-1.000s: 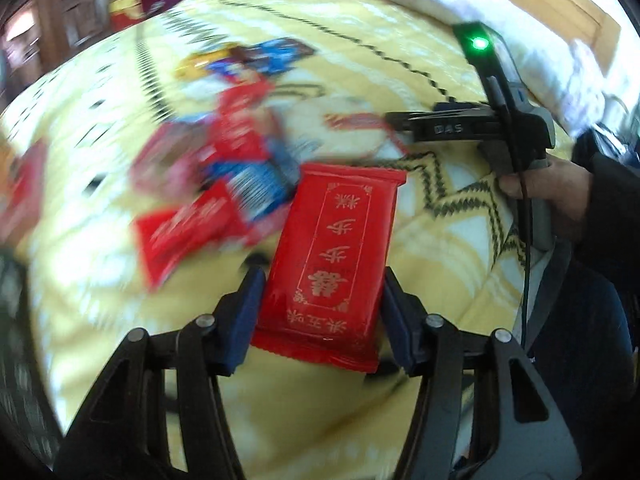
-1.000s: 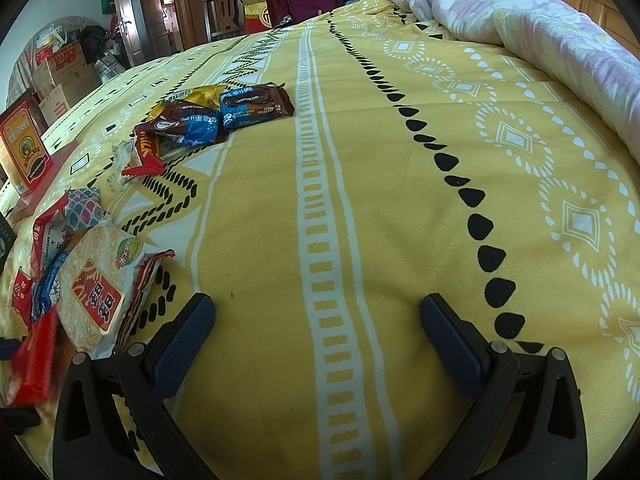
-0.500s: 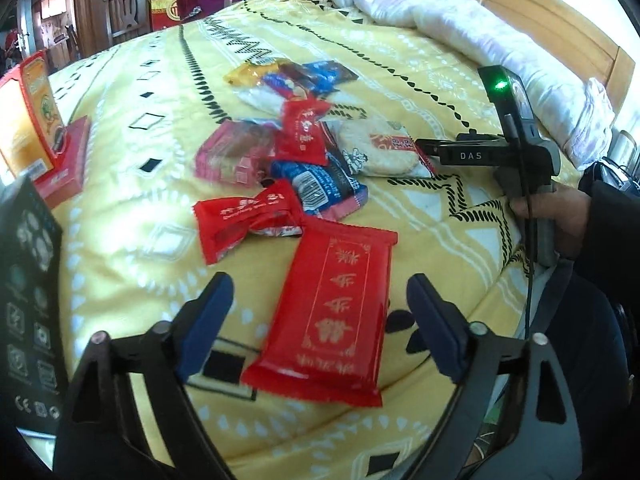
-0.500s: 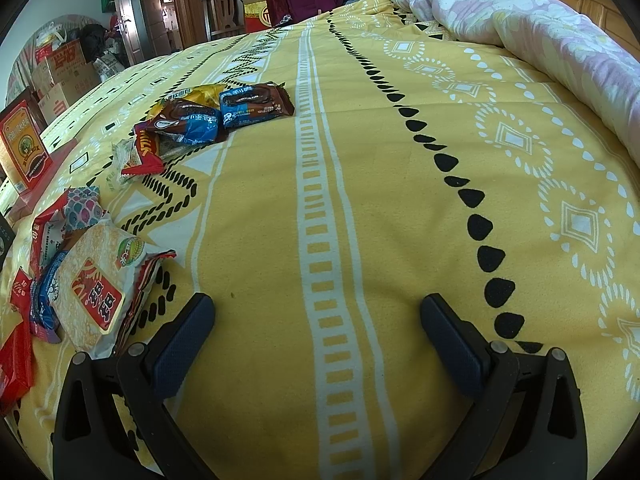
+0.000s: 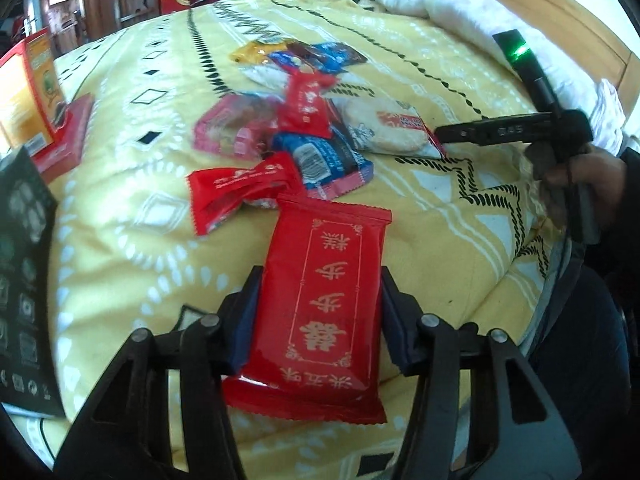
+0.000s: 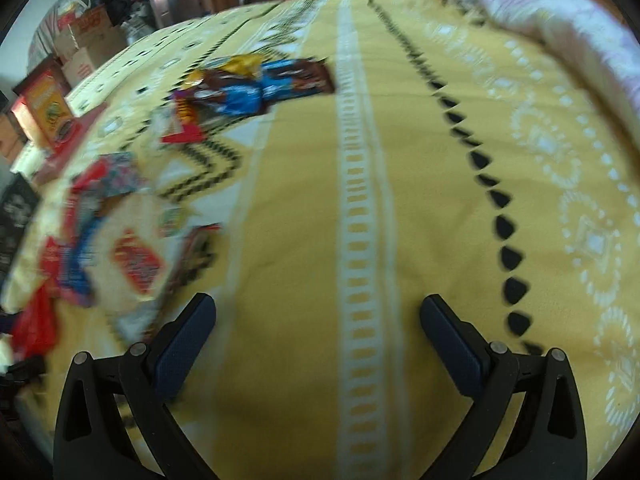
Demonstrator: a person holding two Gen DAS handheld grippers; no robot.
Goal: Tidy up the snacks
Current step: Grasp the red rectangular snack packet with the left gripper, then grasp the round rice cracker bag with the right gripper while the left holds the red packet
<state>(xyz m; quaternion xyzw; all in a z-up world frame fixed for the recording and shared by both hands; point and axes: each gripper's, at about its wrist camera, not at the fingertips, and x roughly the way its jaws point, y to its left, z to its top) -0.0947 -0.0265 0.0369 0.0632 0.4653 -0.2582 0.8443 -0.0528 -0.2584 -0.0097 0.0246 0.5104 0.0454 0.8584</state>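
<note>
Jaws closing on the red snack packet (image 5: 326,304) between them.

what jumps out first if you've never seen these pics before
The big red snack packet fills the foreground, gripped at its sides as the left tongs close on it. Behind it, a jumble of red, blue and pink snack packets lies on the yellow patterned bedspread. The right tongs hang open over bare bedspread.

Left tool (image 5: 320,300) closing on long red packet (image 5: 320,304), pads at both edges, more snack packets (image 5: 288,140) heaped beyond on yellow bedspread (image 5: 120,240), right tool (image 5: 512,132) hand-held at right.
</note>
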